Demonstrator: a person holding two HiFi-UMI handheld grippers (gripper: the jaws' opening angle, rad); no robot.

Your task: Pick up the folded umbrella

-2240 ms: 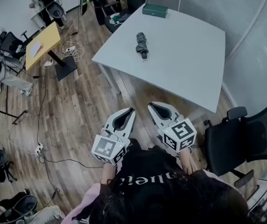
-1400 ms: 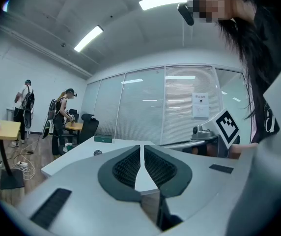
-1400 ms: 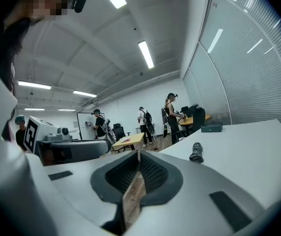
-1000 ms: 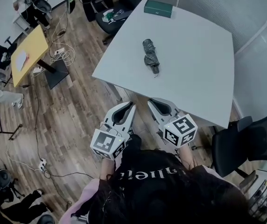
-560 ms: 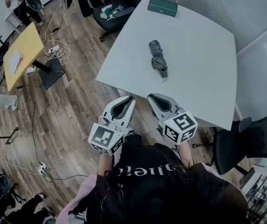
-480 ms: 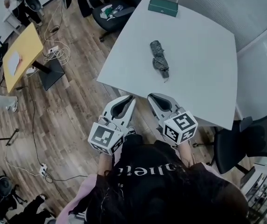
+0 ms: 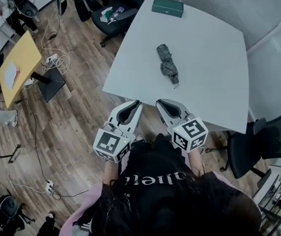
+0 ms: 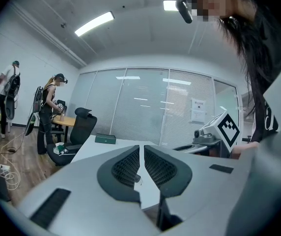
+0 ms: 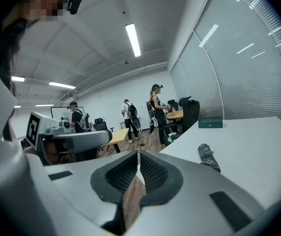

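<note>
The folded umbrella [image 7: 167, 64], dark grey and rolled tight, lies near the middle of the white table [image 7: 207, 90]. It also shows in the right gripper view, where the umbrella [image 9: 208, 157] lies ahead and to the right of the jaws. Both grippers hover side by side at the table's near edge, well short of it. My left gripper [image 7: 137, 103] is shut and empty, its fingertips [image 8: 136, 150] almost touching. My right gripper [image 7: 158, 102] is shut too, with nothing between its pads [image 9: 145, 167].
A green box [image 7: 167, 7] sits at the table's far edge. A black office chair [image 7: 270, 144] stands right of the table and another [image 7: 108, 14] at its far left corner. A yellow desk [image 7: 16, 65], floor cables and people [image 9: 157, 109] are off to the left.
The table and umbrella have drawn closer in the head view as I moved toward them. Both grippers stayed shut and now reach the table's near edge.
</note>
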